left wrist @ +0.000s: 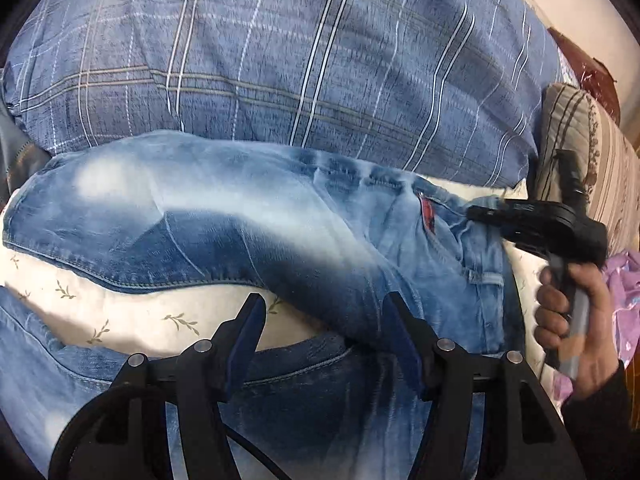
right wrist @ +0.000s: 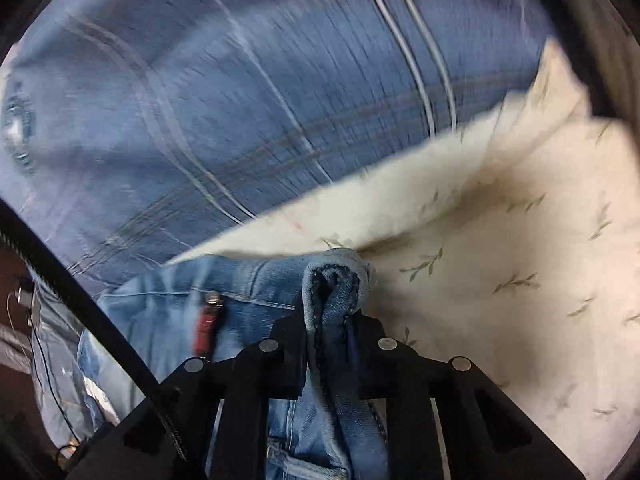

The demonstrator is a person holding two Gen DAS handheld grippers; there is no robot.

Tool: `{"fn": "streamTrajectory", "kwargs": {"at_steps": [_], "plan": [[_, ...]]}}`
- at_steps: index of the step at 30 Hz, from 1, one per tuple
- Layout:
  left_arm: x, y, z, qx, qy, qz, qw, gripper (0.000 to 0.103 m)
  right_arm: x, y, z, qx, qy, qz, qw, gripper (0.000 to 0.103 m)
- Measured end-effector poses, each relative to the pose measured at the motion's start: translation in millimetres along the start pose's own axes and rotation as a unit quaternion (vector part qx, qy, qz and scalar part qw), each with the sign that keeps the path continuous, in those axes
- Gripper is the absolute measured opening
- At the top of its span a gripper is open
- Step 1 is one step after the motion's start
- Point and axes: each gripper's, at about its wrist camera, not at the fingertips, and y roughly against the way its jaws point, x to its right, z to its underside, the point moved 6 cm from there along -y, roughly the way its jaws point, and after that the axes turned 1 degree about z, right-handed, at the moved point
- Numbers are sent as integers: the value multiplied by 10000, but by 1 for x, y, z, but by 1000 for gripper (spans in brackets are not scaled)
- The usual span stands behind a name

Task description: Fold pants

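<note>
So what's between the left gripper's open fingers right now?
In the left wrist view, the left gripper frames bare leaf-print sheet and the jeans crotch edge; nothing is pinched.

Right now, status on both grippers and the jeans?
Right gripper shut on jeans waistband fold. Left gripper open, fingers straddling a leg, no grip. Plaid pillow close behind; nothing blocking.

Big blue plaid pillow (left wrist: pixel 280 60) up top, cream leaf-print sheet (right wrist: pixel 520 280) underneath, striped cushion (left wrist: pixel 580 148) and purple cloth (left wrist: pixel 624 296) off to the side.
</note>
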Motion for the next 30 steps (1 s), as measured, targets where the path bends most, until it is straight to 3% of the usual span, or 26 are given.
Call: {"fn": "streamTrajectory", "kwargs": {"at_steps": [4, 8, 13, 15, 19, 21, 23, 24, 25, 28, 30], "plan": [[1, 14, -4, 37, 185, 226, 9996, 61, -27, 63, 18, 604, 340, -318, 9971, 14], [-3, 30, -7, -16, 457, 622, 9970, 63, -50, 114, 73, 1181, 527, -505, 9903, 14], [-10, 30, -17, -176, 855, 882, 9923, 66, -62, 119, 121, 1287, 701, -623, 9872, 14], [-13, 24, -30, -242, 1098, 897, 9896, 66, -66, 117, 124, 1242, 884, -515, 9870, 14], [-14, -6, -58, -615, 1452, 799, 9842, 74, -52, 121, 123, 1088, 615, -810, 9888, 14], [-20, -29, -62, -872, 1549, 485, 9829, 67, -47, 119, 124, 953, 438, -950, 9899, 14], [-27, -44, -75, -921, 1618, 153, 9824, 44, -42, 121, 125, 864, 298, -1112, 9896, 14], [-30, -48, -79, -973, 1561, -8, 9829, 19, -43, 120, 125, 825, 316, -1136, 9896, 14], [-34, -48, -83, -1034, 1585, -147, 9818, 12, -44, 120, 125, 804, 344, -1134, 9897, 14], [-33, -19, -86, -711, 1641, -62, 9839, 8, -37, 117, 120, 755, 260, -1190, 9897, 14], [-25, 20, -83, -277, 1478, 89, 9886, 7, -28, 117, 117, 676, 85, -1376, 9881, 14]]}}
